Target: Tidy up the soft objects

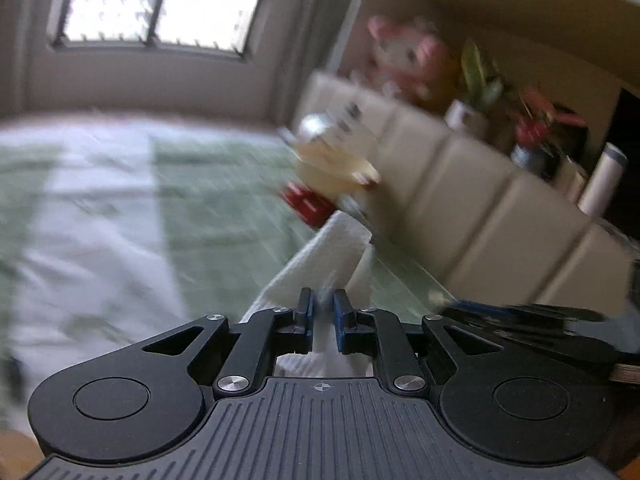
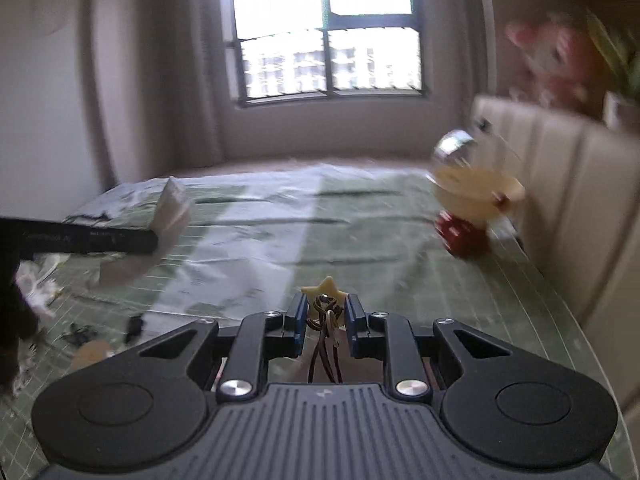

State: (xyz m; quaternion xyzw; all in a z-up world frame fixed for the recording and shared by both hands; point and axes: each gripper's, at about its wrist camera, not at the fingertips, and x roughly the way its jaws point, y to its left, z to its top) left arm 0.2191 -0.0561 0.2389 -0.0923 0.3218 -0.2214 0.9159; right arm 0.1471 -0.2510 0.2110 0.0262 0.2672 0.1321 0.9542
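Note:
My left gripper (image 1: 322, 304) is shut on a folded white cloth (image 1: 332, 248) that sticks out forward over the green bed cover (image 1: 220, 184). In the right wrist view, the same cloth (image 2: 172, 210) hangs from that gripper at the far left. My right gripper (image 2: 327, 308) is shut on a small yellow star charm (image 2: 326, 286) with brown cords and a metal ring. A blurred plush doll (image 2: 472, 200) with a pale yellow body, red feet and a silver cap leans against the headboard (image 2: 560, 168). It is also in the left wrist view, plush doll (image 1: 332, 168), ahead of the cloth.
A pink plush toy (image 1: 408, 56) and potted plants (image 1: 480, 76) stand on the shelf behind the padded beige headboard (image 1: 480, 208). Small dark bits (image 2: 136, 325) and pale scraps lie on the bed at the lower left. A window and curtains close the far end.

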